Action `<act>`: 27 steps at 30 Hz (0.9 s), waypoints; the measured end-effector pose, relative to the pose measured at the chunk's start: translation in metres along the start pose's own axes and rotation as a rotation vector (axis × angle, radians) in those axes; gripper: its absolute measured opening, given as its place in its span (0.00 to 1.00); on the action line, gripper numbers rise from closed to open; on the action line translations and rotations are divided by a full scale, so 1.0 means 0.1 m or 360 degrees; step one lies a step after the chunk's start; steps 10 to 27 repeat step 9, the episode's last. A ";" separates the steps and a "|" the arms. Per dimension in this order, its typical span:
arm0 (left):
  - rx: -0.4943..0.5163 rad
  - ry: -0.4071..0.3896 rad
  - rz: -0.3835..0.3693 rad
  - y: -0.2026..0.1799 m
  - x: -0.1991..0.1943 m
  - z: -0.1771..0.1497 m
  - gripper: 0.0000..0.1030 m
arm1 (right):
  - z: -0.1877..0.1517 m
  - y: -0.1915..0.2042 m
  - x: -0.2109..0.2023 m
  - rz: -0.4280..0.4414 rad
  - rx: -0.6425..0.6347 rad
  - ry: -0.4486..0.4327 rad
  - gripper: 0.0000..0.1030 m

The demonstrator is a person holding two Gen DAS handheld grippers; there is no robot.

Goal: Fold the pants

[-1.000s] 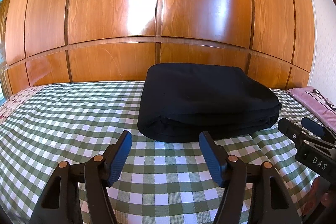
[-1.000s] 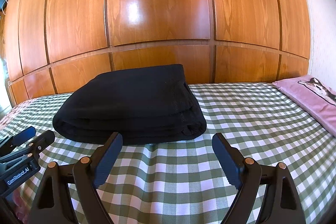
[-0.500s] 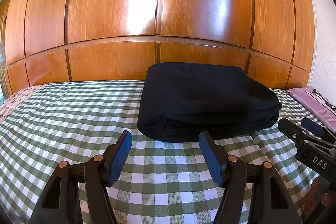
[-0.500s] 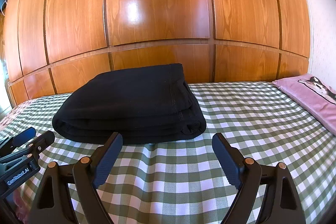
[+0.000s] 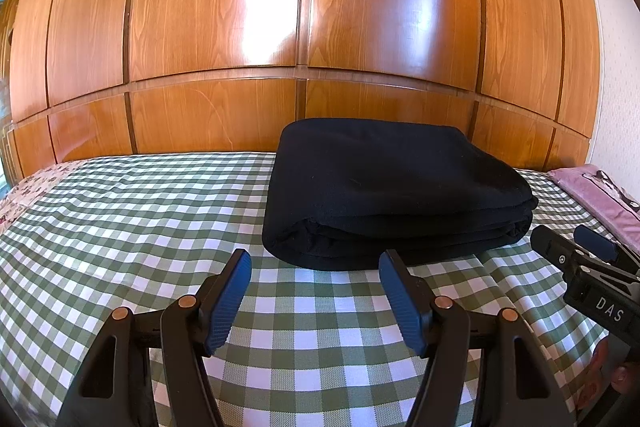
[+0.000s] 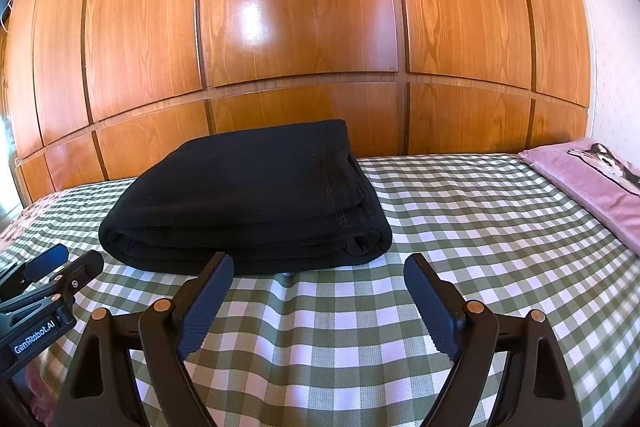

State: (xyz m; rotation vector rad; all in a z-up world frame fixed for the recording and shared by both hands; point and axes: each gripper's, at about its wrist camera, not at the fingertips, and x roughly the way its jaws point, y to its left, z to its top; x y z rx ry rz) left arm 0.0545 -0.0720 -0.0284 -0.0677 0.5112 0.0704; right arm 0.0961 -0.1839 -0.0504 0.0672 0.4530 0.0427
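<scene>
Folded black pants [image 5: 384,195] lie just beyond both spread grippers — untouched.

Nothing differs between the earlier frames and this one: the folded pants [image 5: 396,195], both grippers and the checked bedsheet [image 5: 132,211] sit exactly alike.

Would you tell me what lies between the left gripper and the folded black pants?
Only bare green-checked bedsheet separates the open left gripper from the folded black pants, as the left wrist view shows.
</scene>
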 end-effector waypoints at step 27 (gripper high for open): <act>-0.0011 0.0032 -0.0009 0.02 0.05 0.00 0.66 | -0.01 0.01 0.01 0.0000 0.0006 0.0014 0.85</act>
